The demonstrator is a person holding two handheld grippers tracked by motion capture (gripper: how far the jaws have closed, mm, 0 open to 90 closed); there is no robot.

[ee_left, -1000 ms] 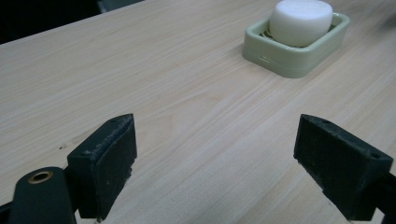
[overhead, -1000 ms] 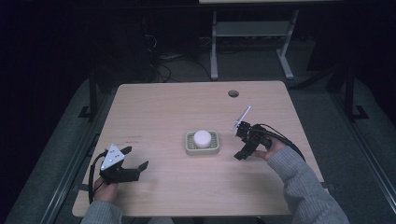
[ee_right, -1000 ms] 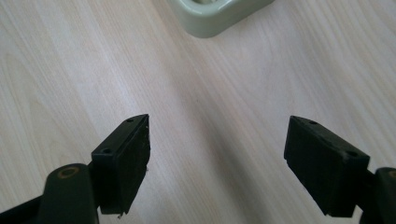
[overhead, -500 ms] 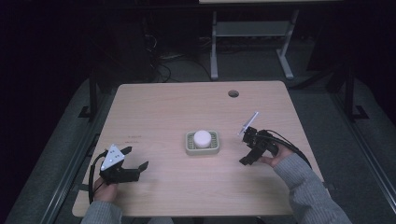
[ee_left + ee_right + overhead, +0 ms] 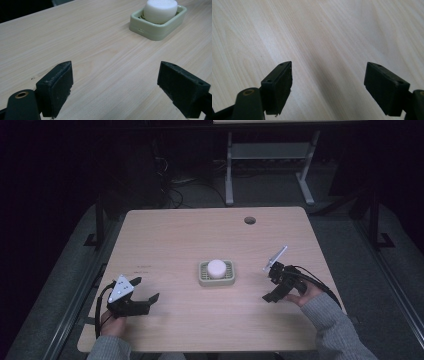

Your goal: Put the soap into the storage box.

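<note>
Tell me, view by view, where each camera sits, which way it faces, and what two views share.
High view: above the person's side, facing forward and down on the light wooden table; forearms, left hand-held gripper and right hand-held gripper show.
Left gripper view: rides the left hand-held gripper, facing the pale green soap dish holding a round white soap; open jaws show.
Right gripper view: faces down at bare tabletop; open jaws show.
High and left gripper views share the dish.
</note>
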